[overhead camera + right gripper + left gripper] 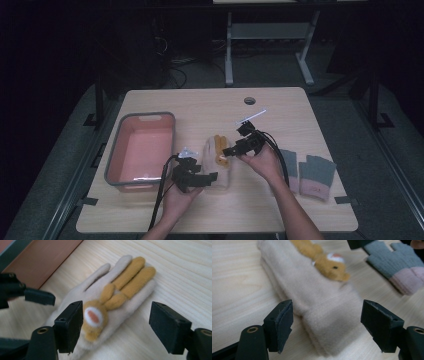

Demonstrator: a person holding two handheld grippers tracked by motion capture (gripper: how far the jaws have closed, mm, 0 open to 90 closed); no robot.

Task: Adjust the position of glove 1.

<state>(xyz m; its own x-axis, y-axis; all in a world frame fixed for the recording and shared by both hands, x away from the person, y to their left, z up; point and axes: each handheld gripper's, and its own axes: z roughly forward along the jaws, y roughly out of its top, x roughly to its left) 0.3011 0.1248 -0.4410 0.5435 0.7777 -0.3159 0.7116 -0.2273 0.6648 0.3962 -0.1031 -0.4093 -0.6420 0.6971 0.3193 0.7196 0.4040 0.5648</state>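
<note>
No legible text, labels, brands or numbers were found in any view. The cream glove (107,305) bore only an animal motif; other surfaces were unmarked.

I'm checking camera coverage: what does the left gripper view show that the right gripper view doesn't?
Left gripper view alone: the cream glove's cuff between its open jaws, and a grey-and-pink glove beyond. Right gripper view alone: the cream glove's fingers, the rabbit's long ears and the pink bin. Both: the cream glove, its orange rabbit, and the wooden table.
</note>
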